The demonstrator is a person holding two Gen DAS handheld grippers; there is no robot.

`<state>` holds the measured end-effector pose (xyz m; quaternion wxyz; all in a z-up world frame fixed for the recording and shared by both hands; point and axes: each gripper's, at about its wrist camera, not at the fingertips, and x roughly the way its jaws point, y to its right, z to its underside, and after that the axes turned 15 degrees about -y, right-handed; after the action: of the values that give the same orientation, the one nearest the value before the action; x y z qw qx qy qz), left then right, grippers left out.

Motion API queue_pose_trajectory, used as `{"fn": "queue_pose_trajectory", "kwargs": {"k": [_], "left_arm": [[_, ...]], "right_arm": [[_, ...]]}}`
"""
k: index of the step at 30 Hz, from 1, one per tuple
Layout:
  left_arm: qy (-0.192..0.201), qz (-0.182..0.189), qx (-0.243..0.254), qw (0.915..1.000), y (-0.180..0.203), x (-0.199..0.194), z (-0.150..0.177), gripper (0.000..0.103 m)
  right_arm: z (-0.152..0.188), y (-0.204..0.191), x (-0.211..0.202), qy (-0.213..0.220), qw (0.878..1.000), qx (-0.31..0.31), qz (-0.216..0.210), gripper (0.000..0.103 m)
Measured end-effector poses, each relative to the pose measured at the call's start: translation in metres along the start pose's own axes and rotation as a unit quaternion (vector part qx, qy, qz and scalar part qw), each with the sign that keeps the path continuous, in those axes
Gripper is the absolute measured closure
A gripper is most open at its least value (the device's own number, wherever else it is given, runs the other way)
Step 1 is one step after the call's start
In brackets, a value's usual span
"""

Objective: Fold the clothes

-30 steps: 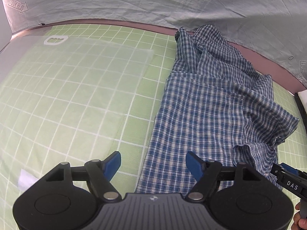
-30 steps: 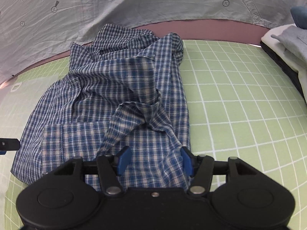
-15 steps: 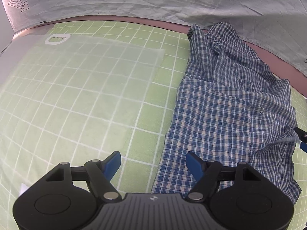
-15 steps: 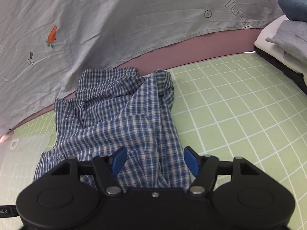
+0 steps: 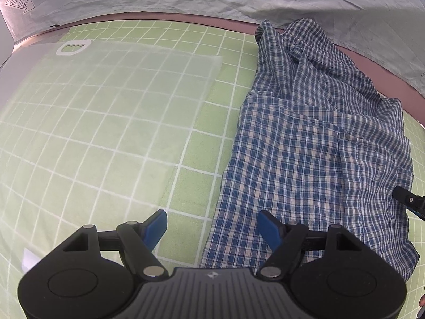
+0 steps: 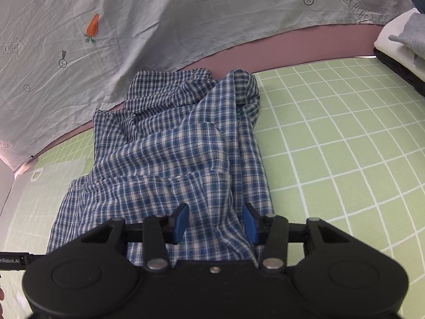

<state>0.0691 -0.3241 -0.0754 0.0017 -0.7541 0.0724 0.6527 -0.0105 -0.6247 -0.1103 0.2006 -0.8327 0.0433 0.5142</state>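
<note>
Right tongs (image 6: 215,222): the blue pads had just been closing, with a raised fold of the checked shirt (image 6: 172,159) between them at its near hem; whether the pads already pressed on the cloth could not be told. Left tongs (image 5: 213,226): jaws stood wide apart and held nothing, straddling the shirt's left near edge, one pad over the green gridded mat (image 5: 202,122) and the other over the checked cloth (image 5: 305,159).

The shirt, blue and white, lay rumpled on the mat covering the table, running lengthwise from the near edge to the far edge, where its bunched upper part reached the pinkish border (image 6: 292,45). A translucent plastic sheet (image 5: 119,101) with a white handle cut-out lay flat on the mat to the left of the shirt, apart from it. A grey printed cloth (image 6: 186,18) hung behind the table. Folded garments (image 6: 403,40) were stacked at the far right.
</note>
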Motion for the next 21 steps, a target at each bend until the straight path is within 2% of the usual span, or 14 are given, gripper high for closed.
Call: {"fn": "queue_pose_trajectory", "kwargs": {"k": [1,2,6,8,9,11,12,13,15,16,18,21], "left_arm": [[0.000,0.000,-0.001,1.0000,-0.001,0.000,0.000,0.027],[0.000,0.001,-0.001,1.0000,-0.001,0.000,0.000,0.027],[0.006,0.003,-0.004,1.0000,-0.005,-0.003,-0.001,0.027],[0.005,0.007,-0.007,0.9999,-0.007,-0.003,-0.001,0.027],[0.004,0.010,-0.008,0.9999,-0.008,-0.003,-0.002,0.027],[0.000,0.014,-0.010,0.9999,-0.009,-0.001,-0.003,0.027],[-0.002,0.016,-0.010,0.9998,-0.009,0.000,-0.003,0.027],[-0.002,0.016,-0.009,0.9998,-0.009,0.000,-0.003,0.027],[0.000,0.019,-0.008,0.9998,-0.010,-0.004,-0.001,0.027],[-0.001,0.022,-0.011,0.9997,-0.013,-0.004,0.000,0.026],[-0.009,0.031,-0.026,0.9991,-0.018,-0.002,0.004,0.023],[-0.025,0.038,-0.037,0.9982,-0.022,0.004,0.011,0.023]], "right_arm": [[-0.003,-0.001,0.003,-0.006,1.000,-0.006,0.005,0.091],[-0.004,-0.001,0.004,-0.007,1.000,-0.007,0.008,0.099],[0.000,0.001,-0.022,0.039,0.999,0.011,0.004,0.102],[0.002,0.001,-0.035,0.054,0.998,0.007,0.015,0.102],[0.002,0.002,-0.039,0.058,0.998,0.007,0.021,0.102],[0.001,0.006,-0.031,0.042,0.998,0.022,0.035,0.101],[0.000,0.011,-0.020,0.019,0.998,0.033,0.044,0.099],[0.000,0.016,-0.010,-0.001,0.998,0.045,0.053,0.090],[0.005,0.023,-0.010,-0.004,0.996,0.076,0.055,0.079],[0.009,0.024,-0.015,0.005,0.995,0.085,0.052,0.065],[0.016,0.024,-0.024,0.012,0.993,0.102,0.058,0.051],[0.032,0.029,-0.034,0.004,0.989,0.138,0.058,0.046]]}}
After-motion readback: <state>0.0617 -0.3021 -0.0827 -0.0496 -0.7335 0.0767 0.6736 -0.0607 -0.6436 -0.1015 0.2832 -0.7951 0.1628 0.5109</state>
